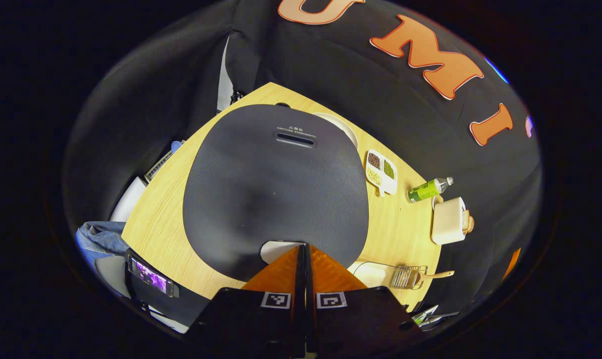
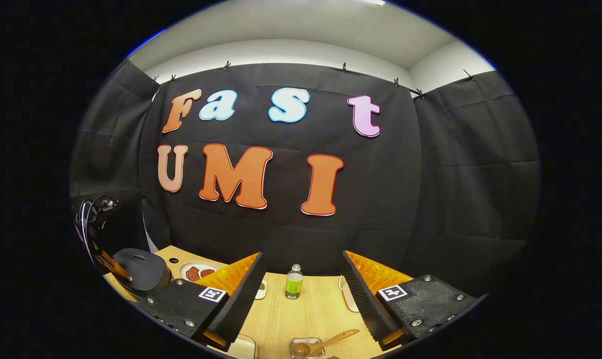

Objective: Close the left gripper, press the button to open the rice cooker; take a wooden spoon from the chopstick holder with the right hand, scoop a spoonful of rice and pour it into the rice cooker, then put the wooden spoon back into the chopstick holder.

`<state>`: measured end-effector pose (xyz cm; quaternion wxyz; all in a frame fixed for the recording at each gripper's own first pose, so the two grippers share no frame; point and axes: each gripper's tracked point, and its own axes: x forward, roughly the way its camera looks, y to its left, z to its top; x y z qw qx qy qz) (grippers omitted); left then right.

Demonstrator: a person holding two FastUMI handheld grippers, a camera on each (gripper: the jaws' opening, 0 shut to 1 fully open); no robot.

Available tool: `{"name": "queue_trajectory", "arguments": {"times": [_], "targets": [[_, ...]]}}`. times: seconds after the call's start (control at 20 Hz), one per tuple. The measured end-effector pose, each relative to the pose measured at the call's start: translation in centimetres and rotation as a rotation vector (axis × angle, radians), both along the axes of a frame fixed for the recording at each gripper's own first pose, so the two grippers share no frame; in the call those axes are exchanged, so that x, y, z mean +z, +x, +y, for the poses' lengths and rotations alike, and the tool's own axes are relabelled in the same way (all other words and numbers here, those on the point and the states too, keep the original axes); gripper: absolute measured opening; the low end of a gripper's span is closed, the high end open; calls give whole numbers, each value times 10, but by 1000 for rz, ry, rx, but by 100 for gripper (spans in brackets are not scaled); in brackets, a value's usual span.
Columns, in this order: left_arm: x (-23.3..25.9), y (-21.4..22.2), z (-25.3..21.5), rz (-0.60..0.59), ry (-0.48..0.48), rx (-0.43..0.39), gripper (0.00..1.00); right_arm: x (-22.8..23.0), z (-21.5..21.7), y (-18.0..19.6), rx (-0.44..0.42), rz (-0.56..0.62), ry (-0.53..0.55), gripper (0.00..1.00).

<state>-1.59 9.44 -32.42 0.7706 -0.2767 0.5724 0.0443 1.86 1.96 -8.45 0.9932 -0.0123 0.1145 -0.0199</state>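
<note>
In the left gripper view the left gripper pointed down over the cooker, its two fingers pressed together with nothing between them; their tips met over the pale button at the near edge of the dark lid, though whether they touched it I could not tell; the lid was down. Just right of the tips a wire holder stood on the wooden table, with the spoon in it, handle tilted out to the right; beside the holder lay a clear dish, contents unclear. Farther off sat a white box, a green bottle lying on its side in this view, and a tray with grains in its compartments; a plate peeked out behind the cooker.

In the right gripper view the right gripper hung wide open and empty, held level above the table; below and between its fingers were the holder and the spoon, handle leaning right, well apart from both fingers; beyond stood the bottle; at far left sat the cooker, lid shut, with a plate of reddish food beside it.
</note>
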Motion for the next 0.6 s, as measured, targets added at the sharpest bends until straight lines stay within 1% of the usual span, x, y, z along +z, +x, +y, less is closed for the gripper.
{"name": "queue_trajectory", "arguments": {"times": [0.05,0.1,0.15,0.2,0.25,0.3,0.35,0.4,0.45,0.6], "targets": [[-1,1,0,5,-17,4,2,-2,2,0,6,9,-4,97],[0,2,0,10,-36,25,5,-3,4,0,11,12,-10,97],[-1,3,1,17,-53,38,5,-2,6,2,13,10,-14,95],[-2,1,3,21,-58,48,1,-3,7,2,16,11,-15,95],[-5,3,4,20,-50,55,5,-6,9,2,18,17,-15,95],[-5,-3,3,27,-49,62,5,-10,10,2,20,25,-11,95],[-4,4,6,1,-33,90,1,-12,12,3,23,34,-2,95],[-5,-1,3,1,-32,93,6,-14,15,4,25,43,8,95],[-4,1,5,-31,-13,94,6,-16,17,4,27,49,20,95],[-4,-2,3,-132,63,56,6,-21,21,6,30,64,41,95]]}}
